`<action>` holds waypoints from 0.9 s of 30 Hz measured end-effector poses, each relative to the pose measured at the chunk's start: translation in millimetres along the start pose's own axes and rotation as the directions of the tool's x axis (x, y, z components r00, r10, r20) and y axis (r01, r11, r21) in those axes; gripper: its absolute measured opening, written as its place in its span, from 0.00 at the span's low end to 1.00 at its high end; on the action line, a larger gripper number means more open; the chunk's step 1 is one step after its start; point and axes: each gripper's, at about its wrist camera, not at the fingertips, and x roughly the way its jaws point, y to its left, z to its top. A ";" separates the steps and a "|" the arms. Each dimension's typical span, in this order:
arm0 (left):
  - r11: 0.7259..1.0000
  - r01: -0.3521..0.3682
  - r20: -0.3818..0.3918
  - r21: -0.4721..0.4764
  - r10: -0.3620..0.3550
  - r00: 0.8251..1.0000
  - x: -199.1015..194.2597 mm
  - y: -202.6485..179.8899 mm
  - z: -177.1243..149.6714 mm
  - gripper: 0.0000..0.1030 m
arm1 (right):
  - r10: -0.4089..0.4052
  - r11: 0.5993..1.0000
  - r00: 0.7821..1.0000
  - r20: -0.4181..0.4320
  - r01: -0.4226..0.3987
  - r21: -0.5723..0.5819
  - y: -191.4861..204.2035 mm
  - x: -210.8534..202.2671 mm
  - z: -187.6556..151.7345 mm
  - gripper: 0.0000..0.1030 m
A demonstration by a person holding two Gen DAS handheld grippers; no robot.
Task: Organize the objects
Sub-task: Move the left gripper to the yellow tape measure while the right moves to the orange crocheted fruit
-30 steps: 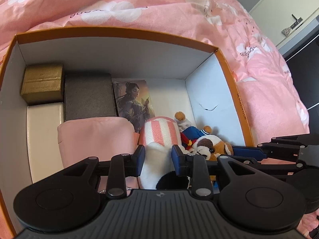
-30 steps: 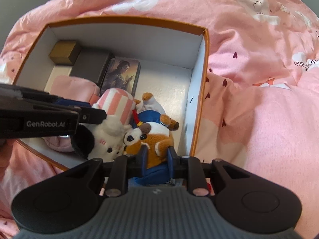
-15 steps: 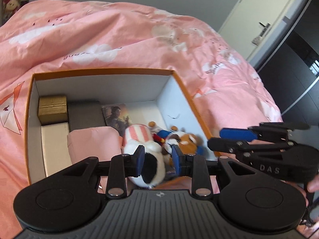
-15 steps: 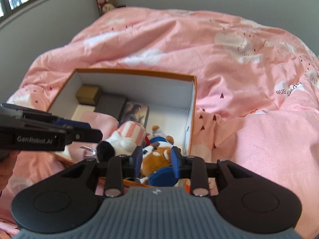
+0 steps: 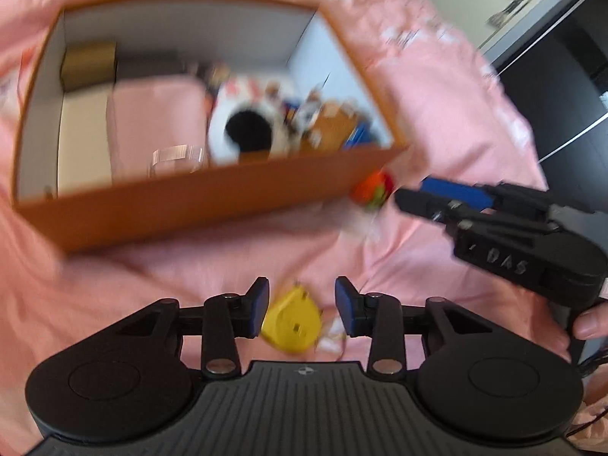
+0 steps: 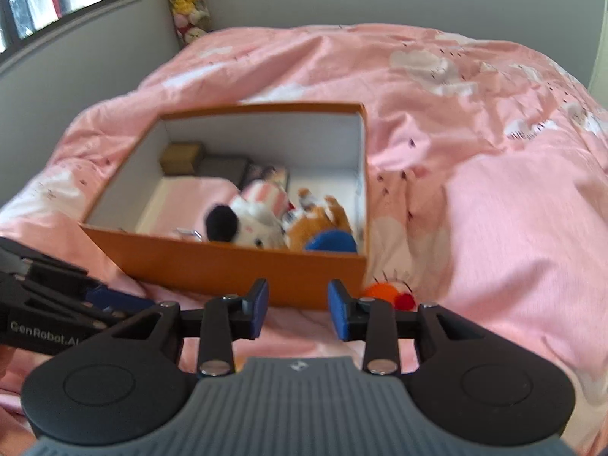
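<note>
An orange cardboard box [image 5: 190, 205] with white walls sits on the pink duvet. Inside lie a white plush with a black ear [image 5: 247, 129] and a brown plush dog [image 6: 323, 224]. My left gripper [image 5: 302, 306] hangs over the duvet in front of the box, jaws opening. A small yellow toy [image 5: 292, 319] lies between its pads, which do not press on it. My right gripper [image 6: 298, 309] is also in front of the box, jaws opening and empty. An orange-red toy [image 6: 383, 292] rests by the box's near right corner, just beyond the right gripper.
The box also holds a pink pouch [image 5: 155, 117], a gold box [image 5: 89, 62], a dark grey box and a picture card. A hand [image 5: 592, 323] holds the right gripper. A wall, a window and a column of plush toys [image 6: 188, 3] stand behind the bed.
Both grippers have let go of the plush toys, which stay in the box, and have pulled back out over the duvet. Both pairs of jaws stand wider.
</note>
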 end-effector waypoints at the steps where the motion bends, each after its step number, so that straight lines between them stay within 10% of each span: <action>1: 1.000 -0.014 -0.030 -0.015 0.014 0.999 8.6 1.6 -3.8 0.48 | -0.025 1.000 1.000 -0.012 0.025 -0.001 -0.6 4.0 -5.1 0.36; 12: 0.985 -0.038 -0.166 0.171 0.067 0.984 57.6 -15.0 -26.5 0.74 | -0.082 0.996 0.993 -0.082 0.085 0.039 -14.1 25.6 -29.9 0.41; 27: 0.964 -0.049 -0.151 0.261 0.091 0.984 85.9 -17.0 -34.5 0.75 | -0.097 0.993 0.988 -0.121 0.105 0.058 -21.7 35.0 -32.9 0.41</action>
